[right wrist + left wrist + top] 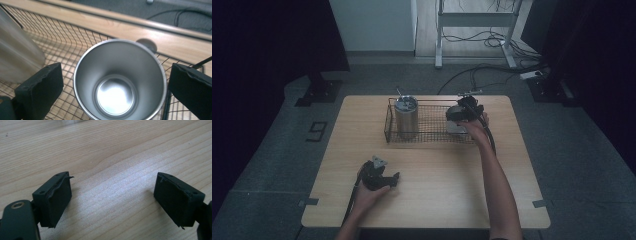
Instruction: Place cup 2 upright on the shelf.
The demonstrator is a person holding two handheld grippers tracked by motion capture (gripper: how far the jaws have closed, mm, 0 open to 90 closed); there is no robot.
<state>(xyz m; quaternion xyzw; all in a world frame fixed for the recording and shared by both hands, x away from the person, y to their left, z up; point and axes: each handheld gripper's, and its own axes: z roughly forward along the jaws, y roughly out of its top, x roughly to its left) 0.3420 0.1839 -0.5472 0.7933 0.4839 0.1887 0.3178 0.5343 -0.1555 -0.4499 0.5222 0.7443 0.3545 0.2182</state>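
Observation:
A small steel cup (117, 82) stands upright and empty at the right end of a black wire basket (427, 135). My right gripper (117, 75) hangs over it, open, one jaw on each side of the rim and neither pad touching it. In the high view the right gripper (460, 116) covers most of that cup (455, 127). A tall steel tumbler (406, 117) with a lid stands at the basket's left end. My left gripper (393, 180) rests low over the wooden table (437, 200) near the front left, and in its own view the left gripper (112, 195) is open over bare wood.
The basket sits along the table's far edge. The tall tumbler (17, 57) stands close to the left jaw in the right gripper view. Beyond the table lie grey floor, cables (492, 70) and a white frame's legs (439, 45).

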